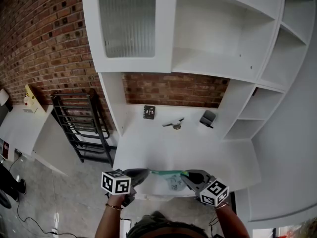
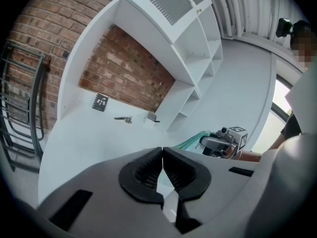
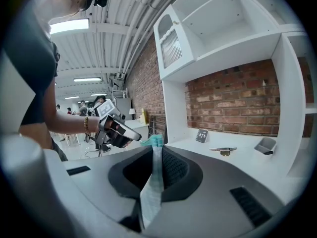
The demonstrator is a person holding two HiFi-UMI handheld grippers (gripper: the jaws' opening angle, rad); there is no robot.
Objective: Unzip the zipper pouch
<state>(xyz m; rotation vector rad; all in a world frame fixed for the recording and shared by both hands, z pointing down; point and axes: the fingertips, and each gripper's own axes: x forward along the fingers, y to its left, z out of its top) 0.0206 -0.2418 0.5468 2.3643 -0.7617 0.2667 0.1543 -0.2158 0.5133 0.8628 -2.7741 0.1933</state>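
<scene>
A clear zipper pouch [image 1: 173, 182] with a teal zipper band [image 1: 167, 172] hangs stretched between my two grippers over the desk's front edge. My left gripper [image 1: 146, 172] is shut at the band's left end, where the zipper pull sits; the pull itself is hidden in the jaws. In the left gripper view the jaws of the left gripper [image 2: 162, 155] meet with no gap, and the teal band [image 2: 193, 142] runs off toward my right gripper [image 2: 205, 142]. My right gripper [image 3: 157, 150] is shut on the pouch's right edge [image 3: 151, 192]. The left gripper [image 3: 140, 138] shows beyond it.
On the white desk [image 1: 148, 148] lie a set of keys [image 1: 173, 125], a small dark card [image 1: 149, 112] against the brick wall and a dark holder [image 1: 208, 118]. White shelves rise above and to the right. A black metal rack [image 1: 81, 128] stands left of the desk.
</scene>
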